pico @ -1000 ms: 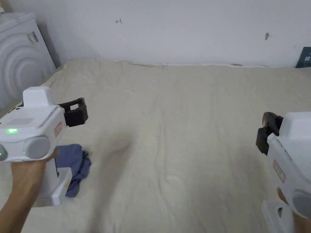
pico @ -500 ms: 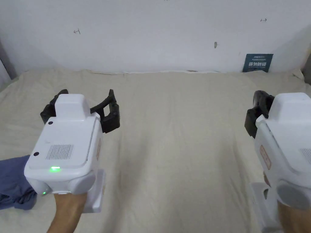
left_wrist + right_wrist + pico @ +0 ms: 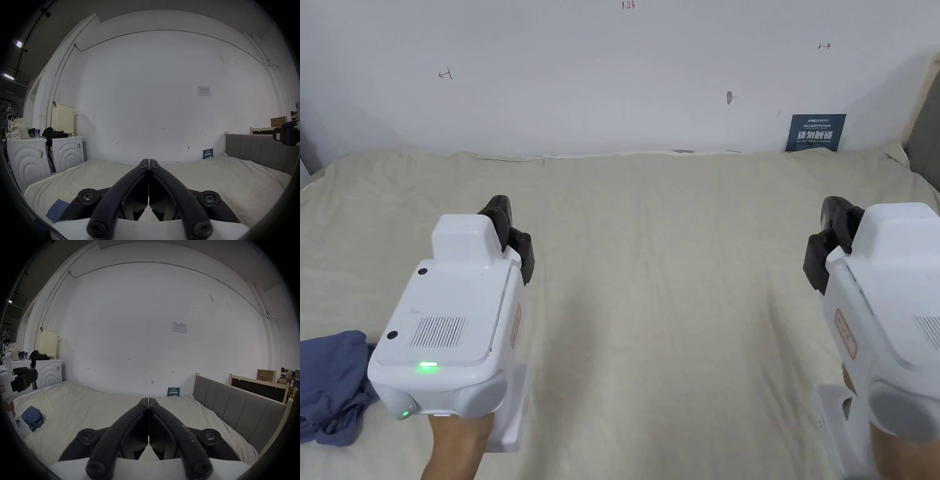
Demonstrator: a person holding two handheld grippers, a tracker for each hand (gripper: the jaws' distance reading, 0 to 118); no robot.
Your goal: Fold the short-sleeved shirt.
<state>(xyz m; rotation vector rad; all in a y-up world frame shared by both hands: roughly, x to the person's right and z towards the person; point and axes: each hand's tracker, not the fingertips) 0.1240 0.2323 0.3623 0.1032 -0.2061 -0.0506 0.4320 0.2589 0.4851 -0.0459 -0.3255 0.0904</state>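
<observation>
My left gripper (image 3: 148, 160) and right gripper (image 3: 148, 398) are both clenched on nothing above the bed (image 3: 675, 262). A crumpled blue shirt (image 3: 331, 384), probably the short-sleeved one, lies at my eight o'clock.

Bed (image 3: 675, 300) covered by a cream sheet, wrinkled, with a long crease running down its middle. White wall (image 3: 581, 81) behind, carrying small pen marks and one dark blemish. Small dark blue sign (image 3: 815, 132) propped against the wall at the bed's far right corner. Grey padded headboard (image 3: 235, 404) in a pale wooden frame along the bed's right side. Two white washing machines (image 3: 68, 155) stand side by side left of the bed; a cream perforated laundry basket (image 3: 62, 119), dark clothing (image 3: 54, 134) and a patterned bag (image 3: 18, 128) sit on top. Paper sheet (image 3: 179, 327) fixed higher on the wall. Cardboard box (image 3: 266, 375) beyond the headboard.
</observation>
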